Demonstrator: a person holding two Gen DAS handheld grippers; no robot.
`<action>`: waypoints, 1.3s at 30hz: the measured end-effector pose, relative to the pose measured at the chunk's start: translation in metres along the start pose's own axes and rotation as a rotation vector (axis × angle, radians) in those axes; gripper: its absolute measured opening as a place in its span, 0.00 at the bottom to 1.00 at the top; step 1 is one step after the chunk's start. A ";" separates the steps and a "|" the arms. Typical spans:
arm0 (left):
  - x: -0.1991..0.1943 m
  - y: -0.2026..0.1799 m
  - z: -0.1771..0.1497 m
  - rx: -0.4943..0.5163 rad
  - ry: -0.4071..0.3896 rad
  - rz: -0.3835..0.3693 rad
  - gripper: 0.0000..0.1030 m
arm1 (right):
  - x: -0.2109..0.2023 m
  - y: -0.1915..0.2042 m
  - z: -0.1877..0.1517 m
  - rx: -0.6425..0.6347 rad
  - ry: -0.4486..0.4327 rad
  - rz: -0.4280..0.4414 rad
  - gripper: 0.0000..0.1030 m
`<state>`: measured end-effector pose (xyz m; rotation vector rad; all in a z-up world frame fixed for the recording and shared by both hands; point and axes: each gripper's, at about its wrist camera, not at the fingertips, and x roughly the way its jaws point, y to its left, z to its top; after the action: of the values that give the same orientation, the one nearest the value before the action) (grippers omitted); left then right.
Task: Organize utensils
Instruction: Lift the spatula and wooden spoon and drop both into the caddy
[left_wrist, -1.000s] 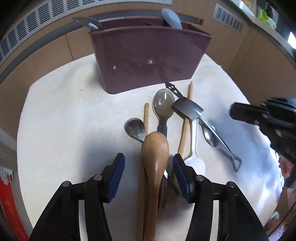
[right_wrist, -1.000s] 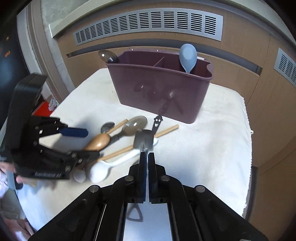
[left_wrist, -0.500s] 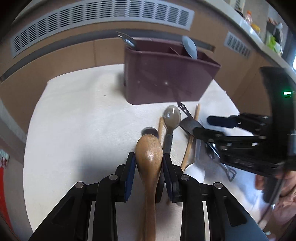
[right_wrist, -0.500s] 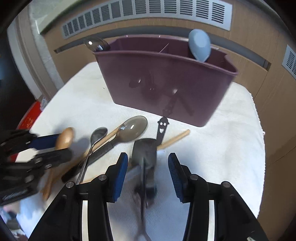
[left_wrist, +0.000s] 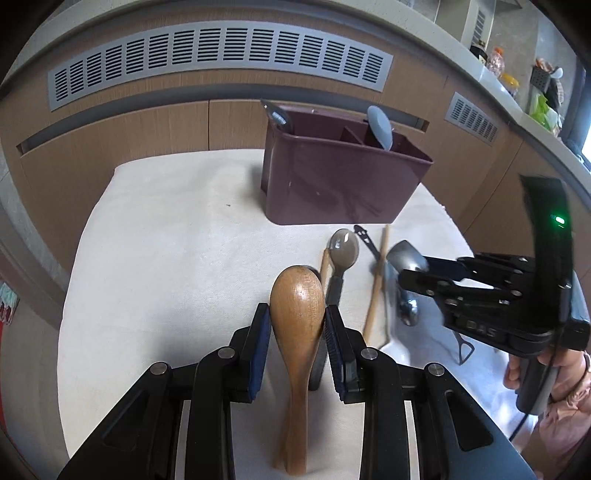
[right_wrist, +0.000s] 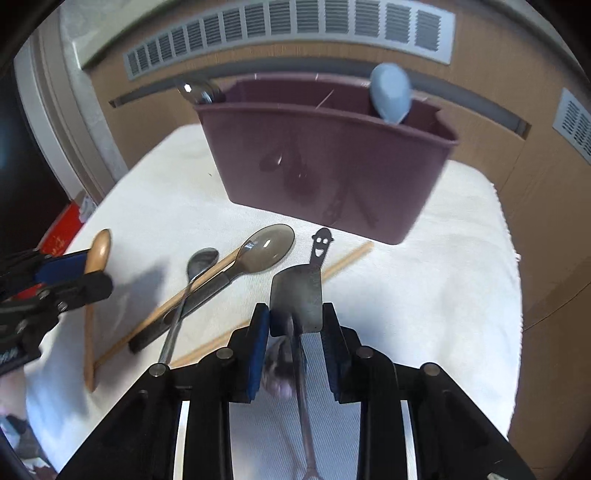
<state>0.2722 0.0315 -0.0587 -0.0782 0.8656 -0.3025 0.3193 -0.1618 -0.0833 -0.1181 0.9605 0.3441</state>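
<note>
Now both handheld grippers work over a white cloth-covered table (left_wrist: 155, 258). Seen from the left wrist, the left gripper (left_wrist: 295, 332) has its blue-padded jaws clamped on the bowl of a brown wooden spoon (left_wrist: 297, 314), which is raised off the cloth, its handle running back toward six o'clock, presumably for carrying to the bin. A maroon plastic utensil caddy (left_wrist: 340, 177) stands at about one o'clock. A pale blue spoon (left_wrist: 380, 125) and a shiny metal spoon (left_wrist: 279, 116) are already upright inside it.

From the right wrist view, the right gripper (right_wrist: 295, 325) is closing its jaws around a flat dark metal spade-shaped utensil (right_wrist: 297, 295); the pads look very near its edges, though firm contact is unclear. Beyond it, at twelve o'clock, pokes a smiley-faced black handle (right_wrist: 321, 245). At ten o'clock lie a smoky translucent spoon (right_wrist: 266, 247), a small steel spoon (right_wrist: 201, 262) and wooden chopsticks (right_wrist: 192, 291), crossing one another, not yet sorted.
</note>
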 end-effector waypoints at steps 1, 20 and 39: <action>-0.002 -0.001 -0.001 -0.003 -0.002 -0.006 0.29 | -0.006 -0.002 -0.003 0.003 -0.013 0.010 0.24; -0.079 -0.052 0.014 0.065 -0.160 -0.074 0.29 | -0.116 -0.005 -0.028 0.024 -0.283 0.070 0.24; -0.132 -0.064 0.206 0.139 -0.546 -0.087 0.29 | -0.210 -0.042 0.147 0.031 -0.804 0.061 0.25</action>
<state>0.3333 -0.0017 0.1842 -0.0650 0.2990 -0.3984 0.3385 -0.2134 0.1702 0.0789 0.1730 0.3877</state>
